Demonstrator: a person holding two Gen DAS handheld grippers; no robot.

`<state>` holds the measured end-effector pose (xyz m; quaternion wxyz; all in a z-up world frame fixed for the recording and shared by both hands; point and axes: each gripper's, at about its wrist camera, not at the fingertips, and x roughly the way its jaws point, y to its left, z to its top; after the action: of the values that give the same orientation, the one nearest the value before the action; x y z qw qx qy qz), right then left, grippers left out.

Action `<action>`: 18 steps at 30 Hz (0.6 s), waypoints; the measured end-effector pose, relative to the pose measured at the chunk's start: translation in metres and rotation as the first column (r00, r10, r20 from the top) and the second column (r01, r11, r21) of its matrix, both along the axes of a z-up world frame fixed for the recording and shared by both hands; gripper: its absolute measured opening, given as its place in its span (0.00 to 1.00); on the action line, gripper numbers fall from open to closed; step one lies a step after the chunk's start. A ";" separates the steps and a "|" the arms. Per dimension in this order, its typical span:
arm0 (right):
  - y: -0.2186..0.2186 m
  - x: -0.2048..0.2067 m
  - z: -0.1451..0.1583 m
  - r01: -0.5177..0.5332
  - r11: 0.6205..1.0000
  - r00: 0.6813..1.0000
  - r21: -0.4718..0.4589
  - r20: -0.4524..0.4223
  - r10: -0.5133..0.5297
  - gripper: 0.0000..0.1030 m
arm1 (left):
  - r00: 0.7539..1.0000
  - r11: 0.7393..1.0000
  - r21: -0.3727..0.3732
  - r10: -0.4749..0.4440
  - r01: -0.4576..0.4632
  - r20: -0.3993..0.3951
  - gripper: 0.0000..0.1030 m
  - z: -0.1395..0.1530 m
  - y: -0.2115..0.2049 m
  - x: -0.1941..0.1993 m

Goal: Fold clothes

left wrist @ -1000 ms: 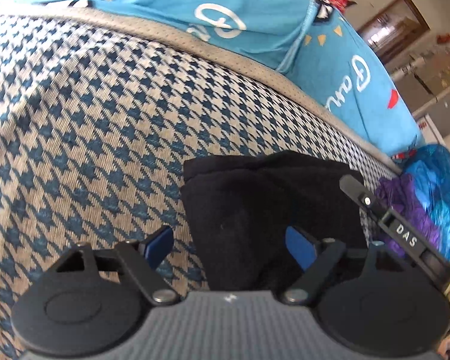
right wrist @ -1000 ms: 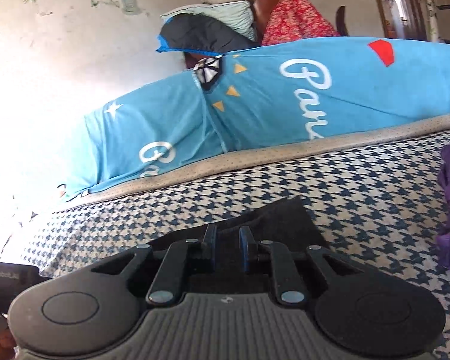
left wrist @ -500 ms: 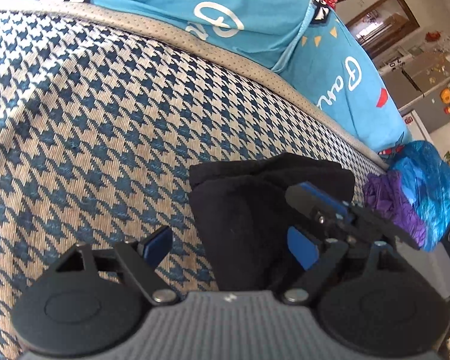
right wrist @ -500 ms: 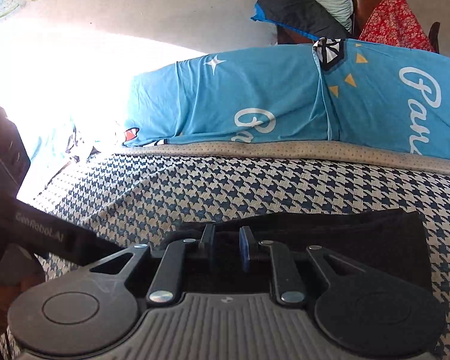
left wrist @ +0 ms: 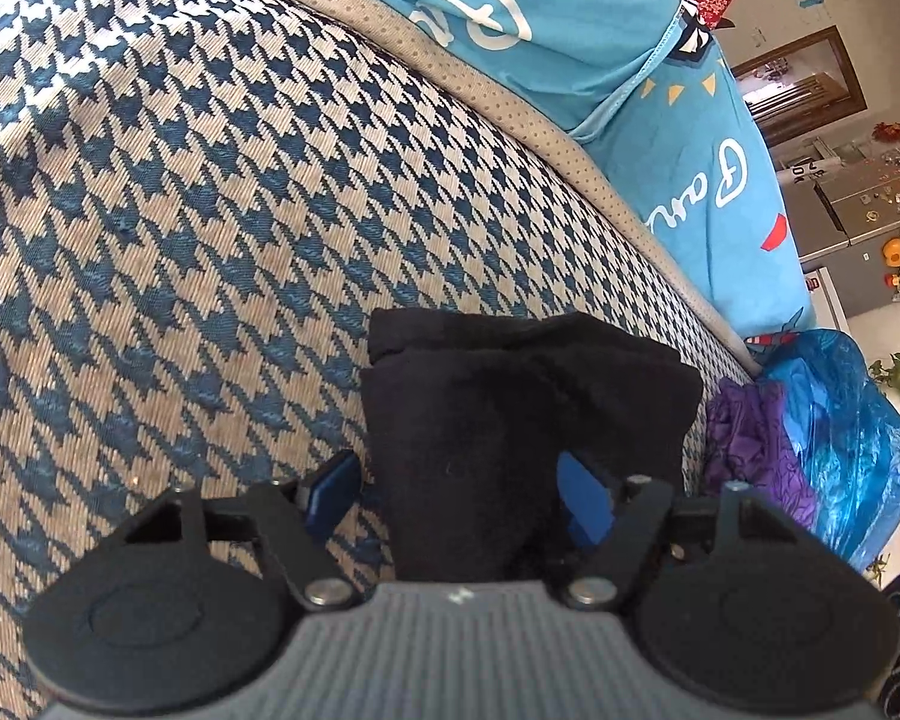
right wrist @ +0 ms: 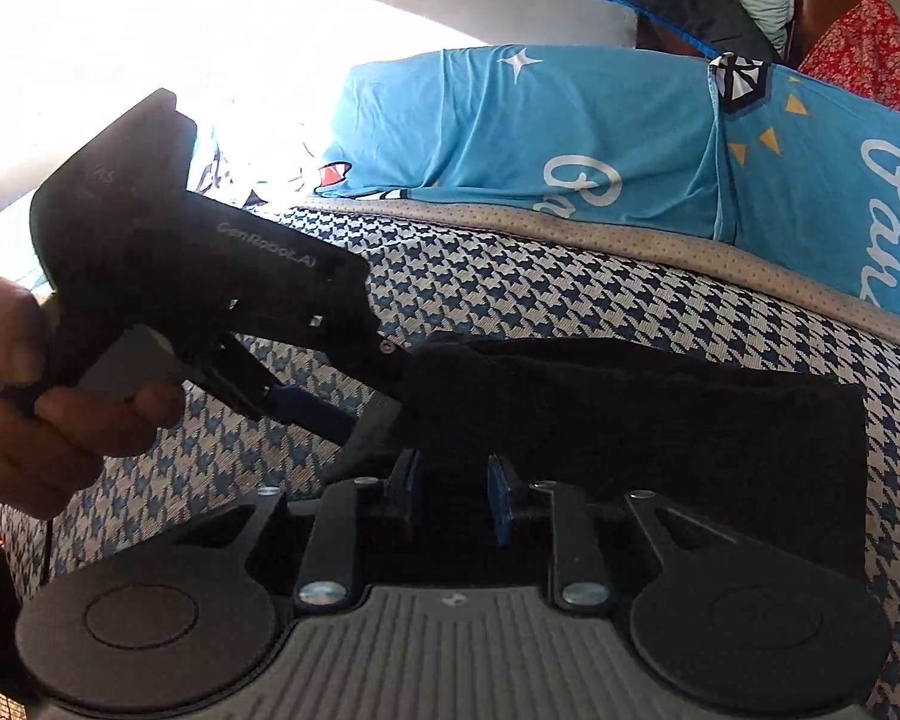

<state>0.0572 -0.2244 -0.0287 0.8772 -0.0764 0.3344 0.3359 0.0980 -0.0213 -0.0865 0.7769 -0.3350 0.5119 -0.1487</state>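
Your left gripper (left wrist: 459, 492) has its jaws spread wide, straddling the near end of the black garment (left wrist: 522, 414); the blue pads (left wrist: 582, 507) sit on either side of the cloth without pressing it. Your right gripper (right wrist: 453, 495) has its jaws drawn close together on the near edge of the black garment (right wrist: 660, 414), pinching the fabric between the blue pads (right wrist: 501, 504).

The garment lies folded into a compact, thick rectangle on the houndstooth bed cover (left wrist: 180, 228), its layers stacked and one edge slightly rumpled. Behind it runs the blue printed sheet (right wrist: 570, 138); to the right in the left wrist view sit a purple cloth (left wrist: 750, 450) and a blue plastic bag (left wrist: 852, 450).

Compared with half a second ago, your left gripper (right wrist: 210, 300) has moved well into the right wrist view, with your hand (right wrist: 36, 396) on its handle, its tip now at the left end of the garment. The right gripper's fingers are gone from the left wrist view.
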 end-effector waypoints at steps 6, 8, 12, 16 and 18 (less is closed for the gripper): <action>0.004 -0.028 0.006 -0.127 0.992 0.992 -0.014 -0.008 0.127 0.23 | 1.000 0.999 0.024 0.023 -0.023 -0.006 0.35 -0.003 -0.005 0.003; 0.010 -0.040 0.006 -0.184 0.982 0.983 -0.036 -0.011 0.184 0.23 | 1.000 0.999 0.033 0.030 -0.030 -0.006 0.33 -0.003 -0.006 0.005; 0.029 -0.058 -0.001 -0.240 0.963 0.971 -0.123 -0.011 0.240 0.23 | 0.999 0.998 0.050 0.044 -0.044 -0.005 0.29 -0.004 -0.009 0.009; 0.044 -0.075 -0.011 -0.289 0.930 0.955 -0.228 0.002 0.297 0.34 | 0.999 0.997 0.063 0.054 -0.053 -0.006 0.29 -0.005 -0.017 0.018; 0.050 -0.084 -0.016 -0.289 0.915 0.951 -0.281 0.030 0.309 0.37 | 0.998 0.997 0.062 0.056 -0.055 -0.008 0.29 -0.006 -0.017 0.022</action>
<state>-0.0264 -0.1746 -0.0443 0.8083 -0.2593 0.3291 0.4136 0.1198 -0.0384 -0.0921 0.7882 -0.3258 0.5105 -0.1095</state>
